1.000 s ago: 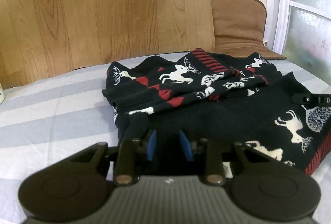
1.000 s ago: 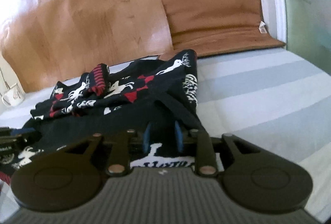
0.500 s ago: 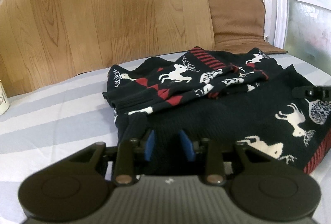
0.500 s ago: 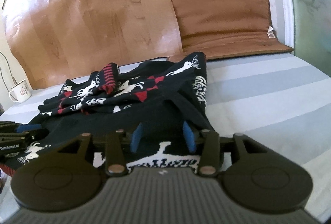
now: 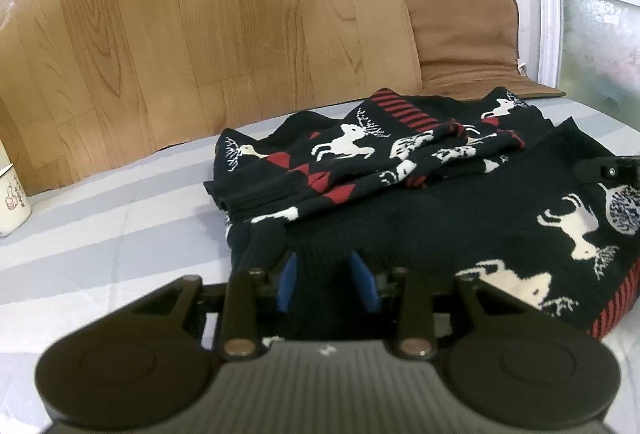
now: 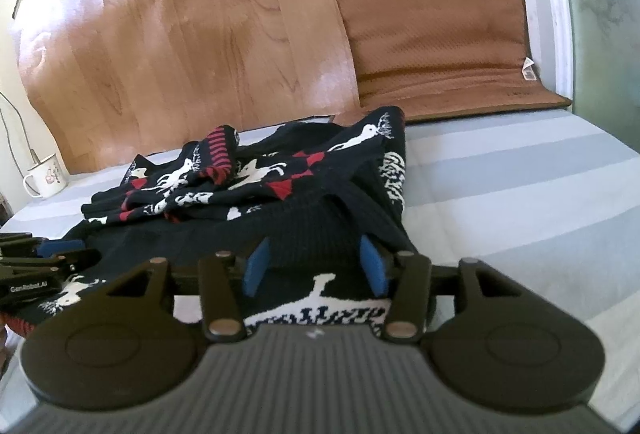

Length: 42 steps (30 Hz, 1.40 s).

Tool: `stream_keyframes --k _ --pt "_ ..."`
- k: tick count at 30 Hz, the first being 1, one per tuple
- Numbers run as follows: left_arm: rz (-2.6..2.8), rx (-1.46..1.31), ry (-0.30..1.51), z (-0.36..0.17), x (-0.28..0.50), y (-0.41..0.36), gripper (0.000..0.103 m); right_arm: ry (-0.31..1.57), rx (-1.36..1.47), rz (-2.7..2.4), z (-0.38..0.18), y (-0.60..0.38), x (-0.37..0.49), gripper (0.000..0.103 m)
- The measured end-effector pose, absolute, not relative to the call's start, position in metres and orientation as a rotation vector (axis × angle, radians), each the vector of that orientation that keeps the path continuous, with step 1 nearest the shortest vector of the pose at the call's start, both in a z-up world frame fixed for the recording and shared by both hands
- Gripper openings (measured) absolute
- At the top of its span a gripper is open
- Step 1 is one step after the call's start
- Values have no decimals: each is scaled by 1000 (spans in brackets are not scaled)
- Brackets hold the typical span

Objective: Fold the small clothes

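Note:
A black knit sweater (image 5: 400, 193) with white reindeer and red trim lies partly folded on the striped bed sheet (image 5: 100, 254). My left gripper (image 5: 326, 274) sits at its near left edge, with the blue pads pressing a thick fold of black knit. In the right wrist view the sweater (image 6: 280, 201) fills the middle. My right gripper (image 6: 314, 262) is at the near right edge. Its jaws are opening, and the hem lies loose between the wide-set pads. Each gripper shows at the edge of the other's view: the right gripper (image 5: 608, 169) and the left gripper (image 6: 40, 262).
A white enamel mug (image 6: 46, 175) stands on the bed at the far left. A wood-grain panel (image 5: 200, 33) and a brown cushion (image 6: 436, 37) lean against the wall behind. Bare sheet (image 6: 520, 193) stretches to the right of the sweater.
The right gripper's pads have spread well apart around the sweater's hem. The left pads have widened only slightly. The sweater has stayed where it was.

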<state>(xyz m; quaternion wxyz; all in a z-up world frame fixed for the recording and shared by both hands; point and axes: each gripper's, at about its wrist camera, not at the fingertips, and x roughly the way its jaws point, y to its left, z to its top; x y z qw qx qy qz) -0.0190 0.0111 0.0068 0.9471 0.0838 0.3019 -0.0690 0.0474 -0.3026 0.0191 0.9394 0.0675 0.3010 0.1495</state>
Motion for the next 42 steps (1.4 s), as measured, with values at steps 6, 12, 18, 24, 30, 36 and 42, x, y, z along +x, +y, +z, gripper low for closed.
stream_keyframes --k 6,12,18,24,30,36,42 --pt "-131 184 611 6 -20 9 34 601 133 314 20 -302 44 56" --pt "-130 190 609 6 -20 9 34 615 120 309 19 -301 46 56" --pt "-129 189 610 6 -20 9 34 610 115 229 19 -300 47 40" --pt "-129 189 610 6 -20 9 34 609 116 200 18 -302 48 35" --pt "-128 190 610 6 -20 8 34 618 166 178 17 -309 50 27" --pt "-128 190 610 6 -20 8 34 605 168 183 18 -310 48 28" --pt "-126 192 610 6 -20 8 35 471 152 218 27 -312 26 54"
